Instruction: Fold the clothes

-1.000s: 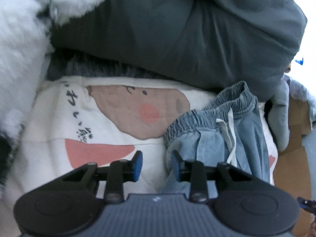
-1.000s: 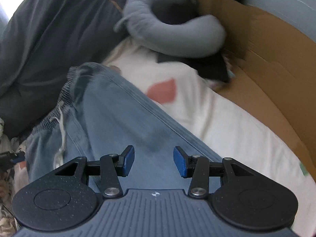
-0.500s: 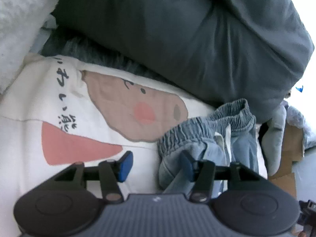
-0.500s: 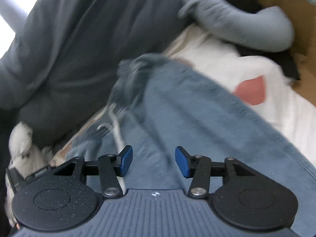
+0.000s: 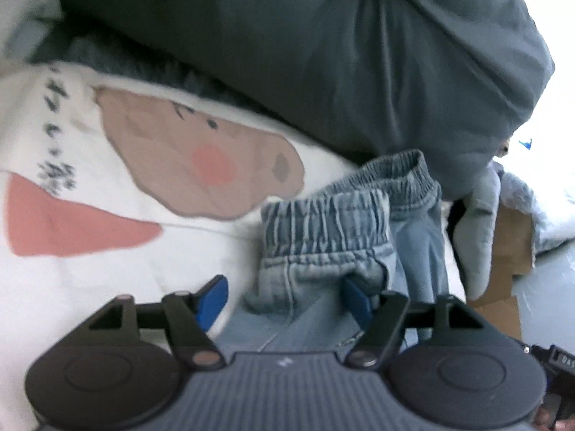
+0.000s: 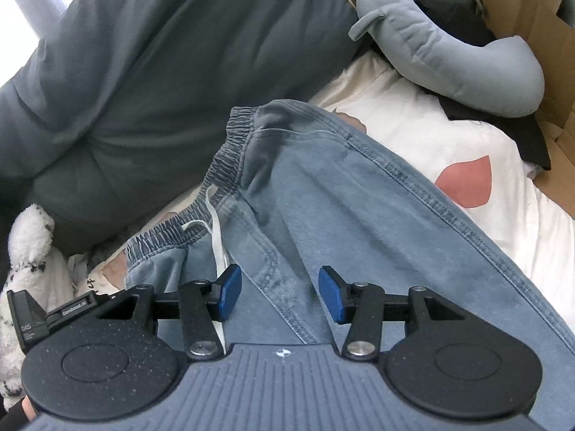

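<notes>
On the white printed bedspread (image 5: 90, 287), near a dark grey duvet (image 5: 323, 54), lay rumpled blue jeans (image 6: 341, 197), both the left hand-held gripper (image 5: 284, 300) and right hand-held gripper (image 6: 278, 296) spread over the waist end, seemingly before pinching it.

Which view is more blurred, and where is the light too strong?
Left wrist view: softer, the printed sheet smeared; window light blows out white at the right edge. Right wrist view: sharper, the jeans seam crisp; blown-out only at the top-left corner. Both bend like fisheye.
</notes>
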